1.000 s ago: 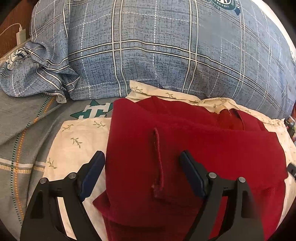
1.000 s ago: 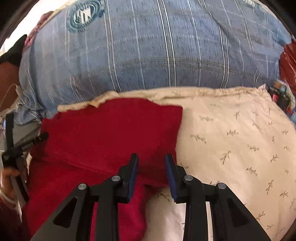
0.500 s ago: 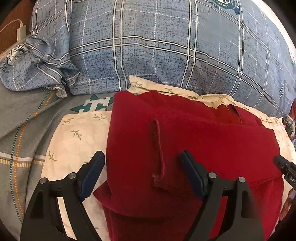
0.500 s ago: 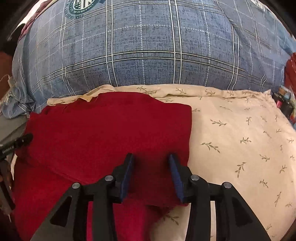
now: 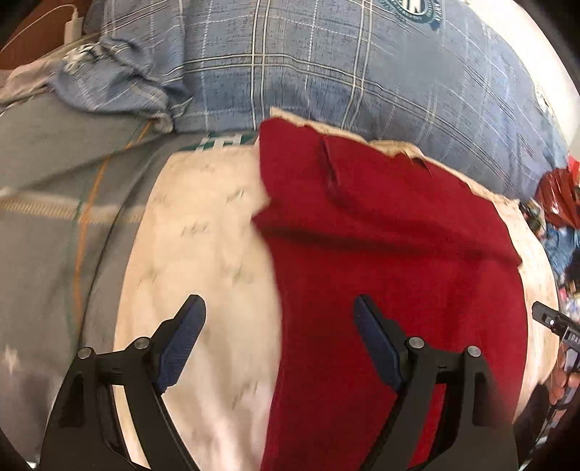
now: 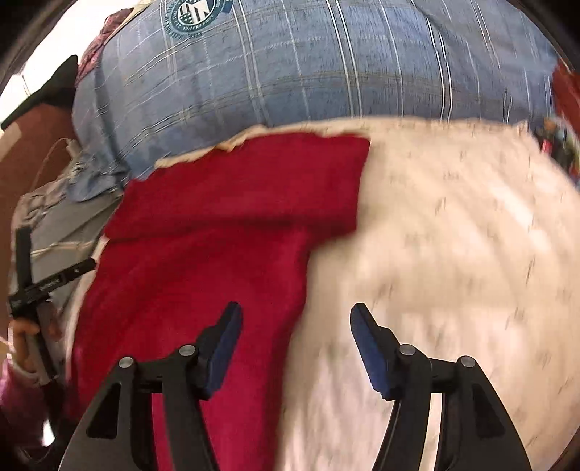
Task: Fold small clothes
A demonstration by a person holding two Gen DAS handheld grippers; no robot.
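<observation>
A red garment (image 5: 391, 253) lies partly folded on a cream leaf-print pillow (image 5: 203, 261); its upper part is folded over the lower. It also shows in the right wrist view (image 6: 217, 232). My left gripper (image 5: 279, 329) is open and empty, straddling the garment's left edge near its lower end. My right gripper (image 6: 295, 333) is open and empty, straddling the garment's right edge. The right gripper's tip (image 5: 551, 322) shows at the left wrist view's right edge; the left gripper (image 6: 40, 286) and the hand holding it show at the right wrist view's left edge.
A large blue plaid pillow (image 5: 344, 72) lies right behind the garment, also in the right wrist view (image 6: 308, 65). A grey striped bedsheet (image 5: 54, 174) lies to the left. A white charger and cable (image 5: 74, 27) sit at the far left. Colourful clutter (image 5: 558, 217) sits at the right.
Both grippers have drawn back toward the garment's near end. The right gripper has opened wider and now straddles the right edge; the left now straddles the left edge. The garment stays folded.
</observation>
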